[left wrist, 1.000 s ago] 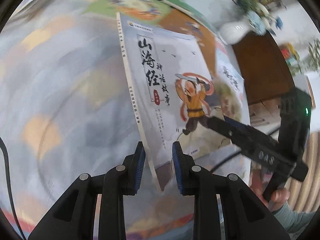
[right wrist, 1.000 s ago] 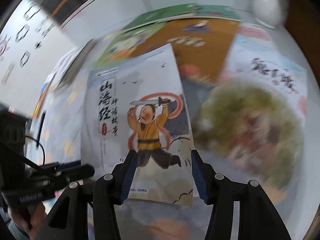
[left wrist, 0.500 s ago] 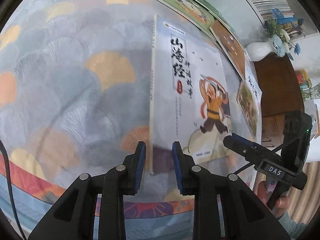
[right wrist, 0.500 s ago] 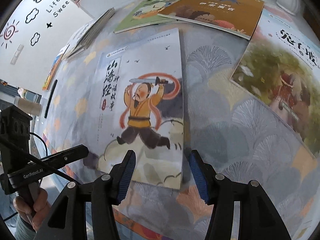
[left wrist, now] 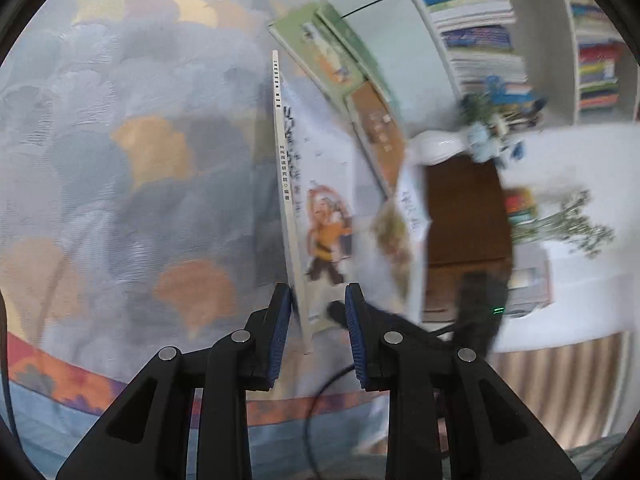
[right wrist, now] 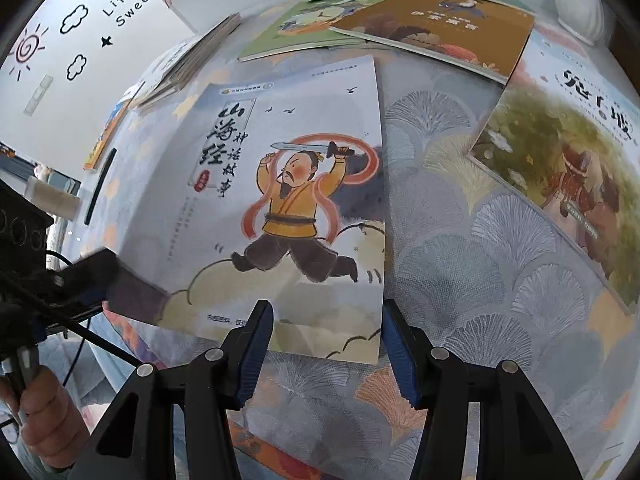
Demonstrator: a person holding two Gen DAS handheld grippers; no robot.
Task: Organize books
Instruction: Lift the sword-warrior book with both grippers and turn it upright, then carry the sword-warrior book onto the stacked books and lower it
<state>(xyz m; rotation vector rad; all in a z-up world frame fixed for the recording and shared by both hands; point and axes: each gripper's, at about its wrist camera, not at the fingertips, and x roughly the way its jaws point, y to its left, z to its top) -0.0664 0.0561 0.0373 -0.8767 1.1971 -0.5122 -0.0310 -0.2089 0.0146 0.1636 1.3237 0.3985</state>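
A white picture book with a sword-wielding man in yellow on its cover is over the patterned tablecloth. My left gripper is shut on its lower spine corner. The spine edge is tilted up and casts a shadow to its left. In the right wrist view the left gripper reaches in from the left onto that corner. My right gripper hovers open above the book's bottom edge, its pads apart and not pressing the cover.
Green books, a brown book and a book with a rider on its cover lie beyond and to the right. A book stack sits at back left. A white vase stands near filled bookshelves.
The book came down from mid-air to the tablecloth. My left gripper then rolled, so the book now shows almost edge-on with its spine raised. The right gripper sank a little toward the book's bottom edge.
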